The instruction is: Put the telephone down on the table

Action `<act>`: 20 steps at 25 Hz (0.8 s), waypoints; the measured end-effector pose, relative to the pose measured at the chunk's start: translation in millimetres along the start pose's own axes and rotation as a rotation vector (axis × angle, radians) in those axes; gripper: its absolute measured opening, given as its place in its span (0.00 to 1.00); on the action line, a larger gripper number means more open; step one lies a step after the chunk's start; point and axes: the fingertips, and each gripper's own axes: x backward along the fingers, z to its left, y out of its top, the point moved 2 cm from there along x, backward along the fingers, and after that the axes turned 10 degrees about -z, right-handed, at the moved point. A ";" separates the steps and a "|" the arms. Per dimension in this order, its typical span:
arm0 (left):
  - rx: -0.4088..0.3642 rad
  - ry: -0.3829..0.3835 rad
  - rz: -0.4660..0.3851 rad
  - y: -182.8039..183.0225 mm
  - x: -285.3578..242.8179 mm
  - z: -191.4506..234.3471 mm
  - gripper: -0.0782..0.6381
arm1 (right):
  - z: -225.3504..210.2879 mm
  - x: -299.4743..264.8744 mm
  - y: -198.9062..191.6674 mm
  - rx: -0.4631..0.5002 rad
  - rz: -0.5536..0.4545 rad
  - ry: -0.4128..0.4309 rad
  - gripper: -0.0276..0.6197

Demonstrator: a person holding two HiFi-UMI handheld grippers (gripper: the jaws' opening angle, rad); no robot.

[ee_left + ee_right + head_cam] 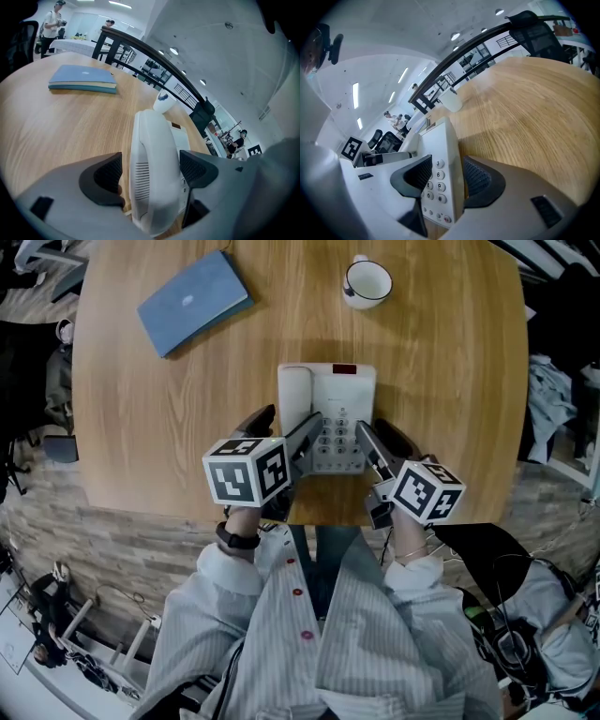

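The telephone lies by the near edge of the counter, its long axis running straight away from you, in line with both sets of jaws. Your left gripper straddles the handset loosely, jaws apart with a sliver of gap on 1 side. Your right gripper pinches the keypad edge, jaws closed on it. Whether the base rests fully, I can't tell, so lower gently.
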 end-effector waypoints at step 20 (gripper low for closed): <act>0.008 -0.238 -0.238 81.9 73.3 -89.2 0.63 | 84.0 51.5 70.5 0.106 -0.137 0.175 0.32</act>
